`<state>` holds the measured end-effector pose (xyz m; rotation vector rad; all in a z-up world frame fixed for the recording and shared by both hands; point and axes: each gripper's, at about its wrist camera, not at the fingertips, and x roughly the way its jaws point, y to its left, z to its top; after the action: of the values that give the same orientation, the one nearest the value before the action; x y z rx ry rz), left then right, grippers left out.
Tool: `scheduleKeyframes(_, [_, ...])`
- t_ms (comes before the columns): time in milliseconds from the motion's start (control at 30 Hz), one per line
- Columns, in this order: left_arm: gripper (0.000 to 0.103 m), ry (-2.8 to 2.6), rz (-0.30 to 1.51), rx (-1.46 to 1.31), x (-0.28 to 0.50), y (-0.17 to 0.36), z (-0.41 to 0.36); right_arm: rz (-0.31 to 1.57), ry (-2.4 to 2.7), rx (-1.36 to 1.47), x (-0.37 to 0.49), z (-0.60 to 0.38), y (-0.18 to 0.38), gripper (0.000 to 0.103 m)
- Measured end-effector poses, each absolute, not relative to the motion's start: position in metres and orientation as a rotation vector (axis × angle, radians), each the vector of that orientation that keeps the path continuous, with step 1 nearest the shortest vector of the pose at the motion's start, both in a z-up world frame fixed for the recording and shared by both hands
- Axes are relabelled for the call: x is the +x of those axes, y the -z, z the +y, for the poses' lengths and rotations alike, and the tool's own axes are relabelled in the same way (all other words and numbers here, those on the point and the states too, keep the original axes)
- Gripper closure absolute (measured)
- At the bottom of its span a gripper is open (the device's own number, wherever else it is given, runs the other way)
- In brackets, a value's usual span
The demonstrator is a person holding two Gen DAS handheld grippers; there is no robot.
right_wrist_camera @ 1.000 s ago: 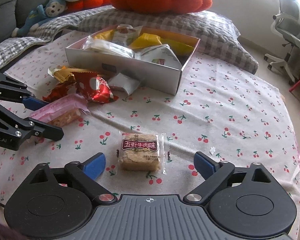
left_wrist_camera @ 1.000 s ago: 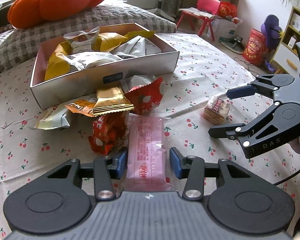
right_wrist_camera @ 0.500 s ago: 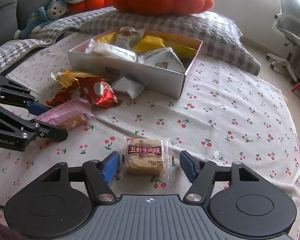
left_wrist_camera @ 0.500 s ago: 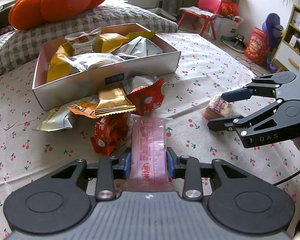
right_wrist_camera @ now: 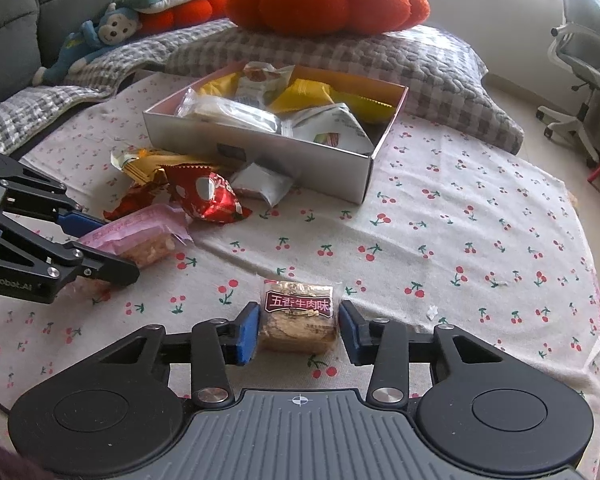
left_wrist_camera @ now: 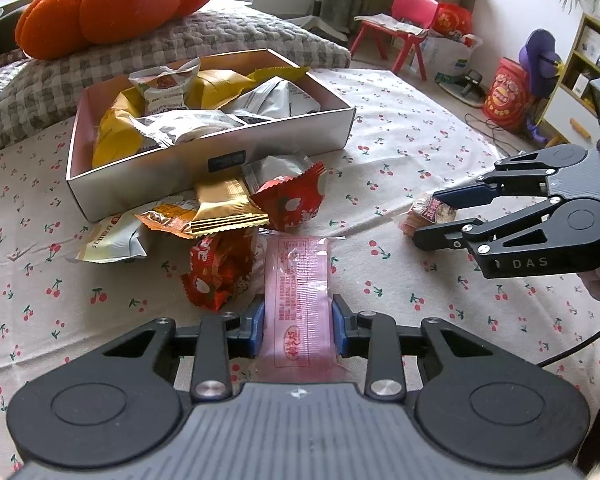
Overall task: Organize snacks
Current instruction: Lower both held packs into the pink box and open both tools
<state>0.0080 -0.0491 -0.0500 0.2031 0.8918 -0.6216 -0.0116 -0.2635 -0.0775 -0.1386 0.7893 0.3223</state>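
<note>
The left gripper (left_wrist_camera: 298, 326) is clamped on the pink wafer packet (left_wrist_camera: 298, 280), which lies on the cherry-print cloth (left_wrist_camera: 400, 152) just beside the loose red wrappers (left_wrist_camera: 220, 268). Lift straight up before swinging toward the silver box (left_wrist_camera: 204, 168) — dragging would likely scatter the pile. The right gripper (right_wrist_camera: 299, 330) brackets the beef-flavour snack (right_wrist_camera: 298, 316), pads near but seemingly not yet pinching — close squarely on its sides, gently.

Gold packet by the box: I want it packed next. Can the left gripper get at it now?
Probably not yet: the left gripper is shut on the pink packet. The gold packet lies uncovered atop the pile.
</note>
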Motion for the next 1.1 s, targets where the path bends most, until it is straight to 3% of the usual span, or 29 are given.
scheduleKeyframes(1100, [0.073,0.569,0.784,0.061,0.030,-0.006,-0.034,0.673,-0.268,-0.048,0.013,-0.270,0.027,0.064])
